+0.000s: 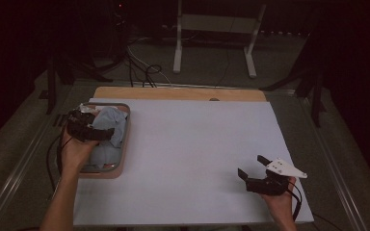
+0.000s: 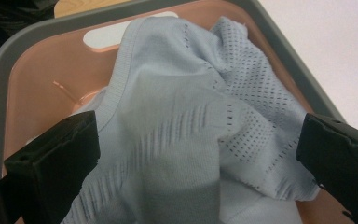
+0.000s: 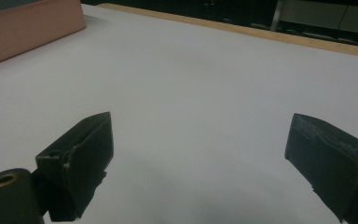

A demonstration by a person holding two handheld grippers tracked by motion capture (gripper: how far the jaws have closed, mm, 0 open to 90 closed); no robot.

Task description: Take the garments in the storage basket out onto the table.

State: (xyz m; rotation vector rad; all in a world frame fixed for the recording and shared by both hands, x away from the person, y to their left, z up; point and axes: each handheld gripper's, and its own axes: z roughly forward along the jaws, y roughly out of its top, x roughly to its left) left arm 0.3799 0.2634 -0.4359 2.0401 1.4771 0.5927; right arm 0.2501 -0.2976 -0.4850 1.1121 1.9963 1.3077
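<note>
I see the right gripper (image 1: 253, 168) near the table's (image 1: 192, 144) front right edge, jaws spread wide over bare surface, holding nothing. Farther back on the left, the left gripper (image 2: 200, 149) hangs over the basin (image 1: 124, 139), jaws wide apart either side of the light blue knit garment (image 2: 177, 116) bunched inside it, not clamped.

The high view is dimly lit, with the room beyond the table (image 1: 192, 159) sunk in near-black and a reddish cast at the edges. The white tabletop is lit evenly from above, and only soft shadows are thrown. In the left gripper view, the pale blue garment (image 2: 191, 121) is rendered sharply, while the near black fingers (image 2: 56, 163) are blurred. In the right gripper view, a faint shadow is cast between the fingers (image 3: 81, 154).
</note>
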